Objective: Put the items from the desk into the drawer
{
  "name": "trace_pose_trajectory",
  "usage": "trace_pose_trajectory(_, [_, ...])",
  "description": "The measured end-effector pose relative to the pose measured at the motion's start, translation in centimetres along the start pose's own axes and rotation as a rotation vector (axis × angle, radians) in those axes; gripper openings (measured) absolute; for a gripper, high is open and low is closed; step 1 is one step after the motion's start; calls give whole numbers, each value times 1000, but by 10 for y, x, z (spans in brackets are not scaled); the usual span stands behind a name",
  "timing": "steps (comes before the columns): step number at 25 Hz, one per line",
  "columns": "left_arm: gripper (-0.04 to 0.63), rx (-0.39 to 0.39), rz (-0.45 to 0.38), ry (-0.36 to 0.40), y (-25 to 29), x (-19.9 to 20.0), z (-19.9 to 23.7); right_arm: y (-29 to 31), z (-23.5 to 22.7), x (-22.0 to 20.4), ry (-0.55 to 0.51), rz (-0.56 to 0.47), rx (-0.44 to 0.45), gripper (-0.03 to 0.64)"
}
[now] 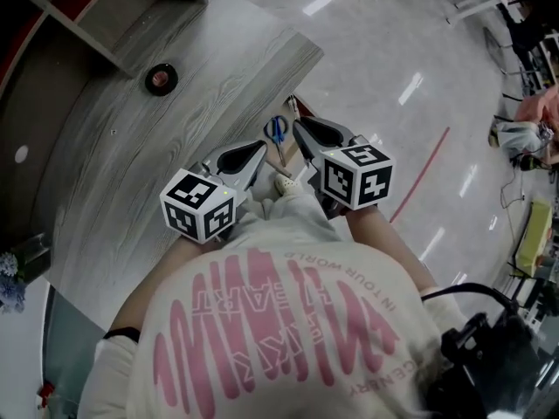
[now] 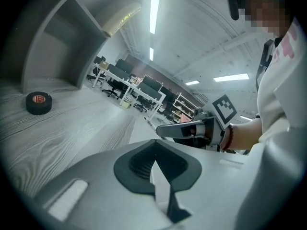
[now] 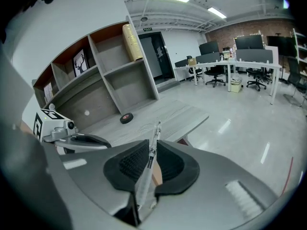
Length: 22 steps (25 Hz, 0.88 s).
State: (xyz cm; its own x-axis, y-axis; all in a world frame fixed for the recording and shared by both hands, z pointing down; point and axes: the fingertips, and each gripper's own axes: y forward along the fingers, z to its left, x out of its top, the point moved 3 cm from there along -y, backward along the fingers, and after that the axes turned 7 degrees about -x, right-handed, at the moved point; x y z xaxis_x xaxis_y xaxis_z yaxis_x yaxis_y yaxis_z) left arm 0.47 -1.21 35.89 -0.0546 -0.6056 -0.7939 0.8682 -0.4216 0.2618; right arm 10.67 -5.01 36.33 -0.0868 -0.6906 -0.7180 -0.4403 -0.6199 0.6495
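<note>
Desk [image 1: 218,68]: grey wood-grain top with shelves [image 3: 110,66] at the back. One item is on it, a tape roll [image 1: 162,78], well away from both grippers.

Drawer [image 1: 300,107]: only a reddish rim shows below the desk's front edge, so it appears to be open. Scissors [image 1: 277,129] with blue handles lie just past that edge and seem to be inside it already.

Right gripper [image 3: 152,147]: the jaws are clamped on a slim pen [image 3: 147,166]. The pen stands up out of the pads, its tip pointing forward over the desk edge. The gripper hangs close in front of the person, near the drawer.

Left gripper [image 2: 154,150]: the jaw tips are together with nothing between them. It sits just beside the right one and does no work.

Step in hand, as I judge it: taking the pen to the drawer.

Next move calls for:
- bringing the pen low over the drawer opening, clear of the scissors
- parting the jaws so the pen drops flat instead of tipping over the rim
- fetching the tape afterwards, which is a long reach across the top
</note>
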Motion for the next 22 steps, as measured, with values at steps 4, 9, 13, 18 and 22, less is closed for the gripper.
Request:
trace_pose_trajectory(4, [18, 47, -11, -1, 12, -5, 1, 10, -17, -10, 2, 30, 42, 54])
trace_pose_trajectory(9, [18, 121, -75, -10, 29, -9, 0, 23, -43, -22, 11, 109, 112, 54])
trace_pose_trajectory(13, [18, 193, -90, -52, 45, -14, -2, 33, -58, -30, 20, 174, 179, 54])
trace_pose_trajectory(18, [18, 288, -80, -88, 54, -25, -1, 51, -63, -43, 8, 243, 262, 54])
trace_pose_trajectory(22, [18, 360, -83, -93, 53, -35, -1, 69, -65, -56, -20, 285, 311, 55])
